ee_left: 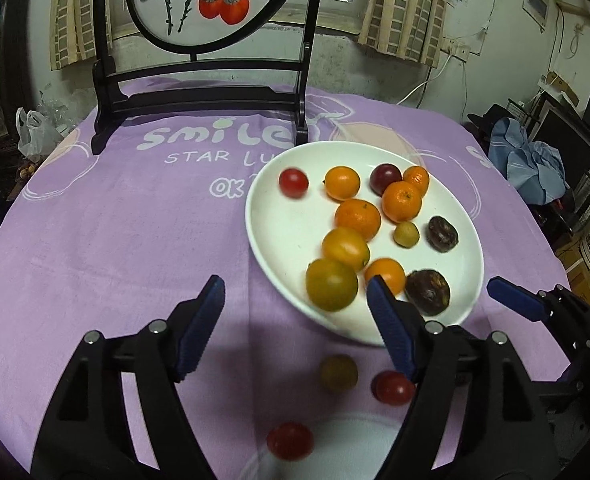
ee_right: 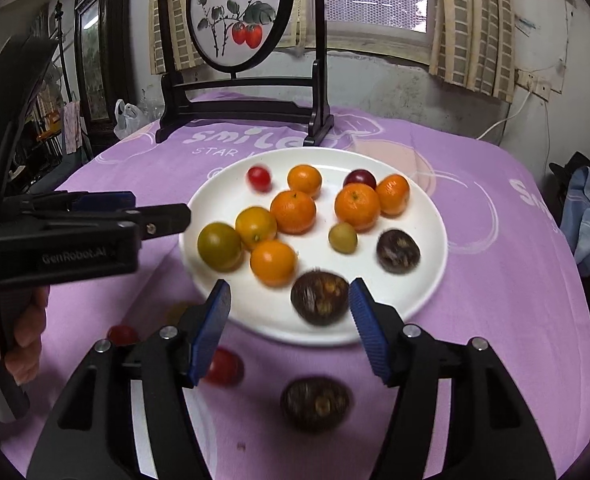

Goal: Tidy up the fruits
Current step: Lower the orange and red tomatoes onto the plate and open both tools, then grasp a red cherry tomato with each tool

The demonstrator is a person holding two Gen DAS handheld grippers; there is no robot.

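So the white plate (ee_right: 427, 280) sits mid-table on the purple cloth (ee_left: 115, 240), loaded with mandarins, a few tomatoes and dark round fruits I'd guess are passion fruit or similar. Both grippers hover at the plate's near edge with nothing between the pads.

The right gripper (ee_right: 291, 324) has its jaws spread wide, and the dark brown fruit (ee_right: 319, 297) at the plate's near rim sits right ahead between the blue pads, a bit beyond the tips. It's roundish, so no long axis to worry about. That looks like the likely grab, and the right side is clearly nearer to it.

The left gripper (ee_left: 295, 320) is wide open too, aimed at the plate's left-near edge, with the green-yellow tomato (ee_left: 331, 285) just ahead of it.

Loose on the cloth nearer the person: another dark fruit (ee_right: 315, 403), a red cherry tomato (ee_right: 223, 367), a second red one (ee_right: 122, 335).

Tight spots: an orange fruit (ee_right: 273, 262) sits just beside the dark one, and the two grippers are close to each other. Right of the plate the cloth is open.
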